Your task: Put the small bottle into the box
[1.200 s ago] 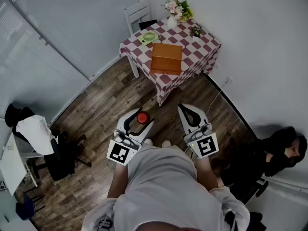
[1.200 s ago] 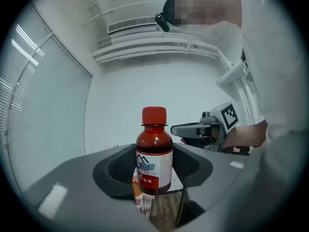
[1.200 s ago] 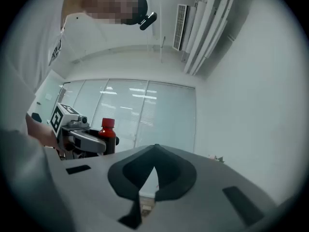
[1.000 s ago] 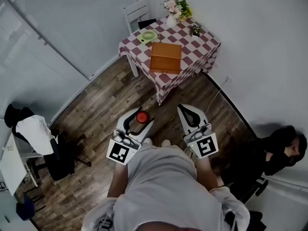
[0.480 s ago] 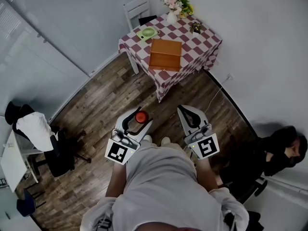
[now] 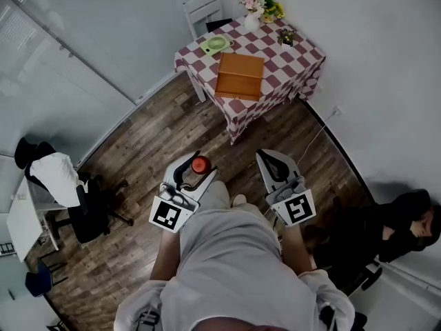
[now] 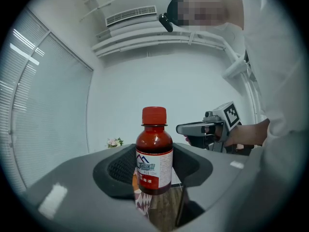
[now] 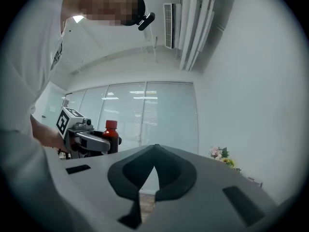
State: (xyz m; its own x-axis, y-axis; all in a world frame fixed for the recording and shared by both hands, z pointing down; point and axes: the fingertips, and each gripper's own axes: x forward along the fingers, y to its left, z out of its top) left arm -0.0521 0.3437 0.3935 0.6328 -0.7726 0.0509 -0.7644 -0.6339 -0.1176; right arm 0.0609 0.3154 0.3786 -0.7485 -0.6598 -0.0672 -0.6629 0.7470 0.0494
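A small brown bottle (image 6: 200,164) with a red cap (image 7: 154,114) and a white label stands upright between the jaws of my left gripper (image 6: 195,163), which is shut on its body (image 7: 154,151). The closed brown box (image 6: 240,76) lies on a checkered table (image 6: 289,54) well ahead of both grippers. My right gripper (image 6: 273,158) is held level beside the left one, with its jaws together and nothing in them (image 8: 154,151). In the right gripper view the bottle (image 8: 111,134) shows at the left.
On the table stand a flower vase (image 6: 255,9), a green dish (image 6: 216,45) and a small plant (image 6: 286,36). A white chair (image 6: 204,9) stands behind it. An office chair with a white garment (image 6: 58,181) is at the left. A person in dark clothes (image 6: 406,226) sits at the right.
The head view has shifted: table and box now sit a little higher and further right. Both grippers keep their pose over the wooden floor, the bottle still in the left one.
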